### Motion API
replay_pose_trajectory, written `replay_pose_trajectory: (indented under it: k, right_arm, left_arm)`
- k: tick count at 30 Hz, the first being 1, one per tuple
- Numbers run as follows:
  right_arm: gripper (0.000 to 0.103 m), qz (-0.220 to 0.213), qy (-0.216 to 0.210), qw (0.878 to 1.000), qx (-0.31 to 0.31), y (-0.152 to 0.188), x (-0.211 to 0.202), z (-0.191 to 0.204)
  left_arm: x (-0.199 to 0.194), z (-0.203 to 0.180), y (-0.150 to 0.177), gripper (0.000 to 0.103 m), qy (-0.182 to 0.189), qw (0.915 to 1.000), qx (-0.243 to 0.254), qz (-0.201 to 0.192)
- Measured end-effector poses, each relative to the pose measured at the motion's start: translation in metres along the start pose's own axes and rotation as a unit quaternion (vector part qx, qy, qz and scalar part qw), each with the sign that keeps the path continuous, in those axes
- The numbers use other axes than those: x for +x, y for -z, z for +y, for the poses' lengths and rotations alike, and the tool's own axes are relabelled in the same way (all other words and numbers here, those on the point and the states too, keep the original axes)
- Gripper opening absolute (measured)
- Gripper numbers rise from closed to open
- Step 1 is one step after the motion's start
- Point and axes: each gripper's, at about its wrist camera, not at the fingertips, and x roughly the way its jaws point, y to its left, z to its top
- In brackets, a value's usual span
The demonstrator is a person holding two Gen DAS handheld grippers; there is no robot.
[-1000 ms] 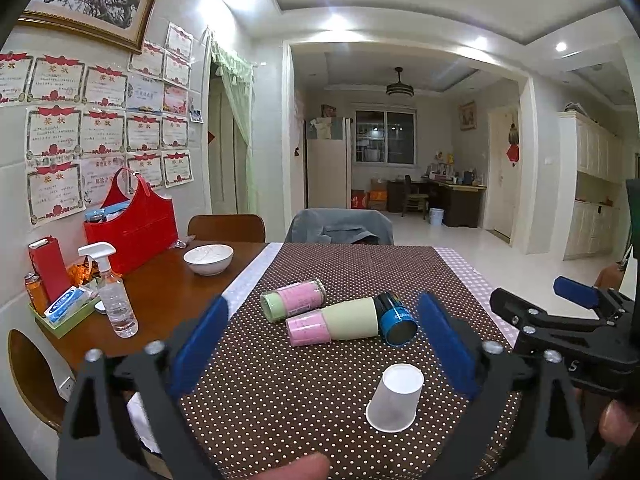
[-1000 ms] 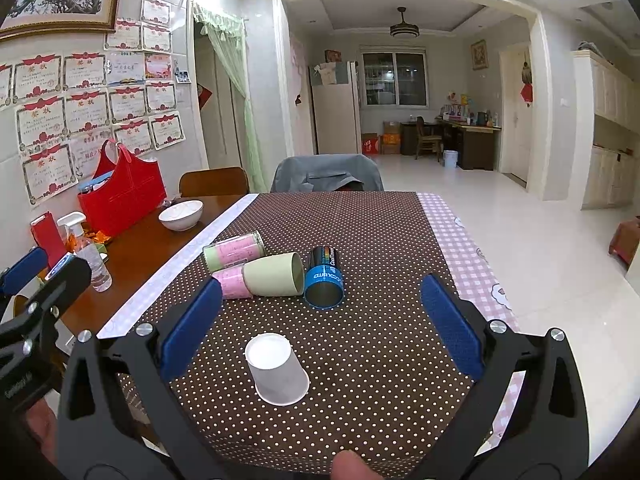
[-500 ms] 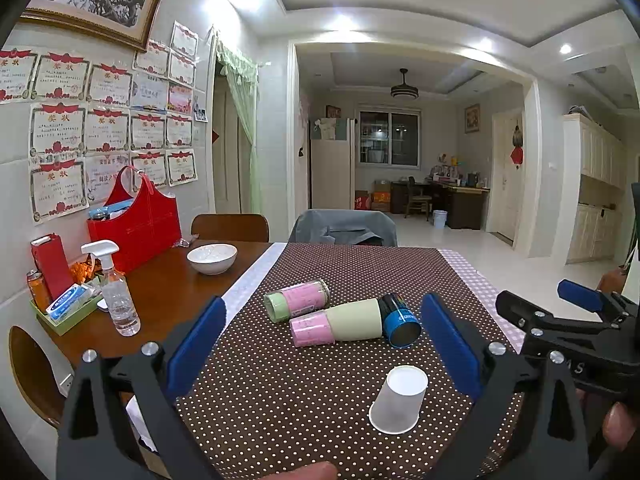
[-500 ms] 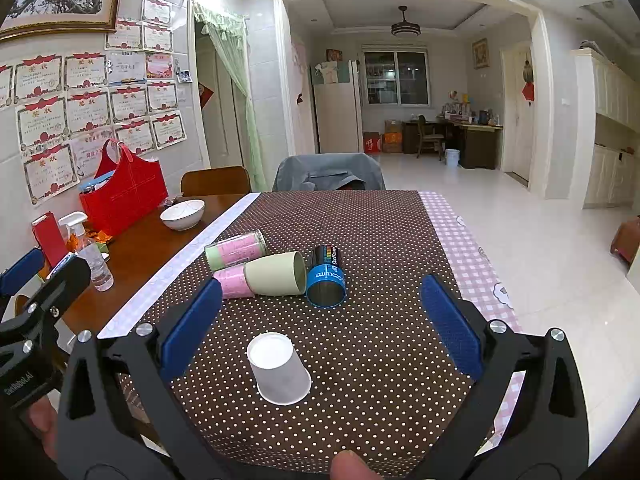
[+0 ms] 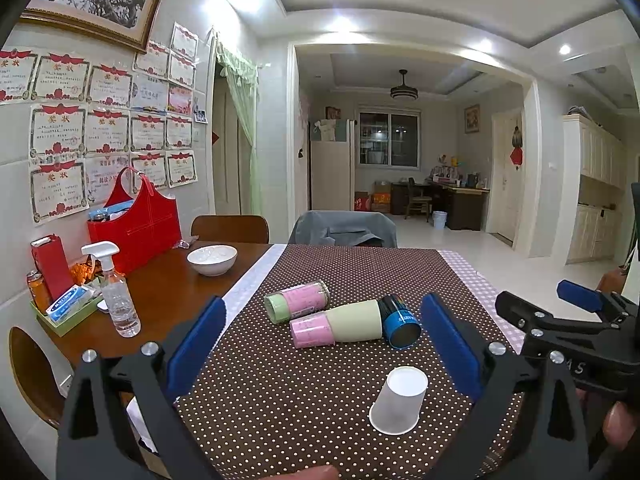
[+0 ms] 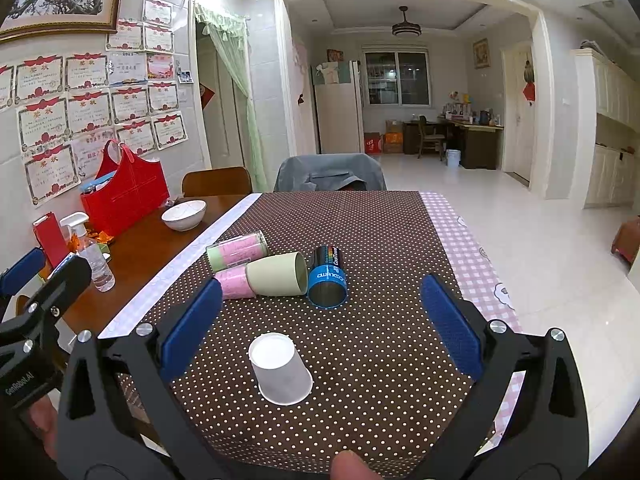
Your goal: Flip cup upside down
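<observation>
White paper cup (image 6: 281, 369) stands upside down on the brown polka-dot tablecloth (image 6: 380, 340), base up, rim flat on the cloth, near the table's near edge. In the left wrist view the same cup (image 5: 398, 400) sits low and right of centre.

Left gripper (image 5: 324, 344): blue-padded jaws spread wide, nothing between them, held above the near edge of the table, apart from the cup. Right gripper (image 6: 320, 320): jaws likewise spread wide, empty; the cup lies in the gap between its fingers but touches neither pad.

Farther along the cloth, a cluster of things on their sides: a pink cylinder with a green cap (image 6: 237, 250); just near of it a pale green cup with its pink end pointing left (image 6: 264, 278); at its right mouth, touching or nearly so (cannot tell which), a blue and black can (image 6: 327, 278).

On the bare wooden tabletop (image 5: 168, 292) to the left: a white ceramic bowl (image 5: 212, 259), a clear spray bottle with white trigger (image 5: 116, 292), a red tote bag (image 5: 136, 226) against the wall. A grey-draped chair (image 6: 330, 174) stands at the far end.
</observation>
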Motion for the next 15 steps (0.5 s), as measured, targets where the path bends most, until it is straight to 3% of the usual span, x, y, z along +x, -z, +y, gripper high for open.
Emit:
replay_pose_trajectory:
  k: [15]
  right_arm:
    - [0.097,0.002,-0.002,1.000,0.002,-0.0006,-0.0017,0.0012]
  left_arm:
    - [-0.0012,-0.0026,-0.0004,0.099,-0.003,1.0000,0.003,-0.004]
